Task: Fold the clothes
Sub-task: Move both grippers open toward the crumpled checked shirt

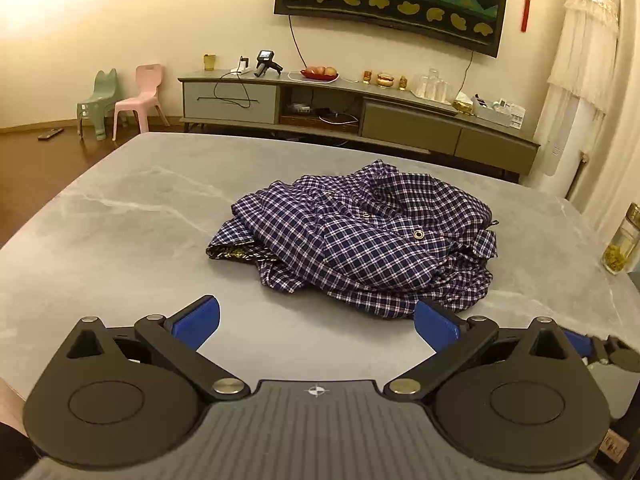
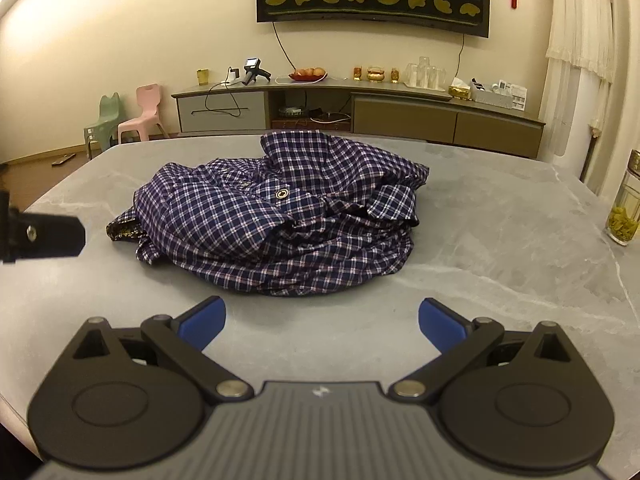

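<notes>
While both hand-held tools hang above the near edge of the grey marble-patterned table (image 1: 120, 208), a crumpled navy-and-white checked shirt (image 1: 360, 236) lies in a loose heap near the middle of the tabletop, unfolded, with a round metal snap (image 1: 419, 234) showing on its upper layer and a dark patterned lining (image 1: 232, 254) peeking out at its left edge. In the left wrist view the left gripper (image 1: 316, 324) has its blue-padded fingers spread wide with nothing between them, and the heap sits just beyond its right fingertip. In the right wrist view the right gripper (image 2: 322, 322) is likewise spread wide and empty, with the shirt (image 2: 280, 216) lying ahead of it and apart from its pads. A tall glass bottle holding yellow-green leaves (image 2: 626, 208) stands at the table's right edge, well apart from the shirt. Beyond the table a long low grey media cabinet (image 1: 360, 108) runs along the wall.
</notes>
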The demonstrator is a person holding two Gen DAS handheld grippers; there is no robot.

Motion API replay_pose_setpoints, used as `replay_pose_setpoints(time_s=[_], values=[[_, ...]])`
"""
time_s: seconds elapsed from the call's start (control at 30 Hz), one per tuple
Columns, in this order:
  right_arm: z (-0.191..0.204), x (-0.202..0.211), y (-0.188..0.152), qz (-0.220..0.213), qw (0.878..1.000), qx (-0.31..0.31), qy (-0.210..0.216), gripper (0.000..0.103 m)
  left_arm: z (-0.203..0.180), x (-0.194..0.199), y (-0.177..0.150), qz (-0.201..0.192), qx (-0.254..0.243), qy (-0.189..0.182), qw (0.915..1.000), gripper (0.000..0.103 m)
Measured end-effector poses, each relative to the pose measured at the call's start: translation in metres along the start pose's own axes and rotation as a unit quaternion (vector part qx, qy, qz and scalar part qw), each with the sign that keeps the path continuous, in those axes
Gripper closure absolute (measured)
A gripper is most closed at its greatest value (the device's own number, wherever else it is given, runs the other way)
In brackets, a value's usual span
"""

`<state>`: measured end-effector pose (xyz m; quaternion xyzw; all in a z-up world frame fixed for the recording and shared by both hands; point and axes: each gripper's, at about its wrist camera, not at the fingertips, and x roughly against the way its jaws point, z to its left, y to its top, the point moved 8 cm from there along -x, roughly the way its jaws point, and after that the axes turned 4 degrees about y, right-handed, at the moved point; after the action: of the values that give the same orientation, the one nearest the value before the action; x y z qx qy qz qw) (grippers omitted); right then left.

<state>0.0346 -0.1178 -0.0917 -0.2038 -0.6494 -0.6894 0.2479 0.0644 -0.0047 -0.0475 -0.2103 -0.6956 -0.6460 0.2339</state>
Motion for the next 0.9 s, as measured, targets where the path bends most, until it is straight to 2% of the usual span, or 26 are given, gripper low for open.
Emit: replay_pose_setpoints(time_s=[0.3,0.53,0.67,0.9], values=[[-0.004,0.007,0.002,-0.019,1.000,-0.005,0.001,0.000,0.005,0.007,-0.009,0.005,-0.019,0.008,0.9998,0.001],[-0.005,0.009,0.003,-0.016,1.000,-0.002,-0.001,0.000,0.000,0.006,-0.018,0.014,-0.021,0.014,0.9996,0.001],[-0.005,0.011,0.003,-0.015,1.000,0.000,-0.002,0.000,-0.006,0.008,-0.021,0.011,-0.041,0.017,0.9990,0.001],[-0.005,0.011,0.004,-0.014,1.000,-0.002,-0.003,0.000,-0.012,0.012,-0.024,0.017,-0.051,0.005,0.9985,0.001]])
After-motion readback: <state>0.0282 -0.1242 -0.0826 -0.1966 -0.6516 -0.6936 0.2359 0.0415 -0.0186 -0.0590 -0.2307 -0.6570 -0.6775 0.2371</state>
